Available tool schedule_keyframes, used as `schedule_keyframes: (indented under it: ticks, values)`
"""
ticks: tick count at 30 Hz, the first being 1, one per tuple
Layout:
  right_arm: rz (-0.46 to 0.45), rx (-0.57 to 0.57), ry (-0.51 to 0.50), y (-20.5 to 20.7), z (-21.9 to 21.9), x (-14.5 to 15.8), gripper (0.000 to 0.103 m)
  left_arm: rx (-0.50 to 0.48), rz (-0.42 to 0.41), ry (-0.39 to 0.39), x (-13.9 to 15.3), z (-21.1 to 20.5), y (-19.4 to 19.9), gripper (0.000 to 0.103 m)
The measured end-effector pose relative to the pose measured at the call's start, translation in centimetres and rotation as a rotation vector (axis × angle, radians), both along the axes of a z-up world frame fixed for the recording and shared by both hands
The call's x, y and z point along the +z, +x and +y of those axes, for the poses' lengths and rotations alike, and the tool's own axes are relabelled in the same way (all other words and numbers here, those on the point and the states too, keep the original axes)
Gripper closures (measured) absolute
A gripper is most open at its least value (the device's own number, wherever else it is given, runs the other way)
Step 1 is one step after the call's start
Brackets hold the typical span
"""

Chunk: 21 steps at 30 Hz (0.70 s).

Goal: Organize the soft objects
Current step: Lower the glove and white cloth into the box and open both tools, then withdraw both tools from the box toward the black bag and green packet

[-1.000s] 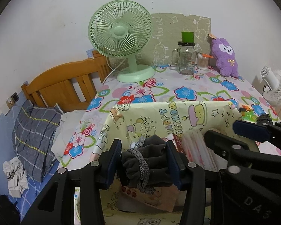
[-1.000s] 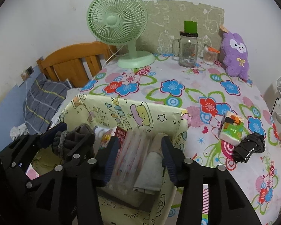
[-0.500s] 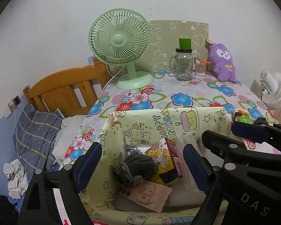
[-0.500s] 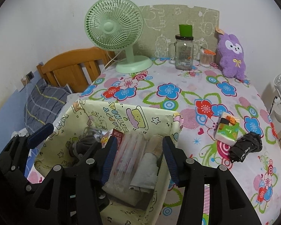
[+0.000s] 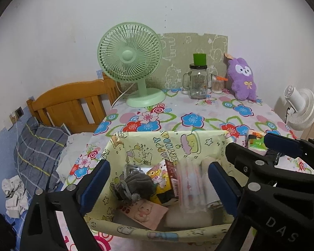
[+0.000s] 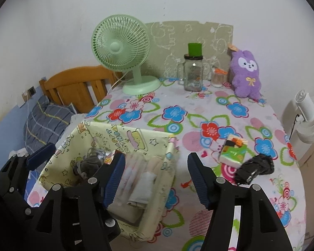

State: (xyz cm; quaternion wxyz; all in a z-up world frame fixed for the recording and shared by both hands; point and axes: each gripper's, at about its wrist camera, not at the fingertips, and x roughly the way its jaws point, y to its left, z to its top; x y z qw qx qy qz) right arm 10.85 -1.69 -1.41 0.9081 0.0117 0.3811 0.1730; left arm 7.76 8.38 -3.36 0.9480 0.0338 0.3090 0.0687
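Left wrist view, grey bundle [image 5: 136, 185] in yellow box [image 5: 136, 144], left gripper [image 5: 157, 186] fingers just opened wide above, untouched.

both matte black plastic two-finger grippers, left [image 5: 158, 185] and right [image 6: 155, 176], carry ribbed blue pads. round silver screws stud their angular arms. white letters "das" mark the right one's body.

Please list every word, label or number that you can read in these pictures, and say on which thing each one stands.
"HAPPY BIRTHDAY", partly readable, upside down: inner back wall of the yellow storage box.
"DAS": black frame of the right gripper, low at the right in the left wrist view.
Too small or blurred to read: print on the glass jar, the green tissue pack, and the snack packet in the box.
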Motion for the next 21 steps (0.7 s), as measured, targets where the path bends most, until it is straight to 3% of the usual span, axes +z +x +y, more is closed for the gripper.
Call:
schedule_keyframes:
  ticks: [6, 21]
  values:
    - [-0.041, -0.001, -0.006, -0.6, -1.4, 0.7, 0.036, 0.001, -0.025, 0.005, 0.7, -1.4, -0.7, 0.002]
    - [-0.115, -0.032, -0.011, -2.4, -5.3, 1.9, 0.022, -0.041, -0.048, -0.010, 1.4, -5.2, -1.8, 0.000]
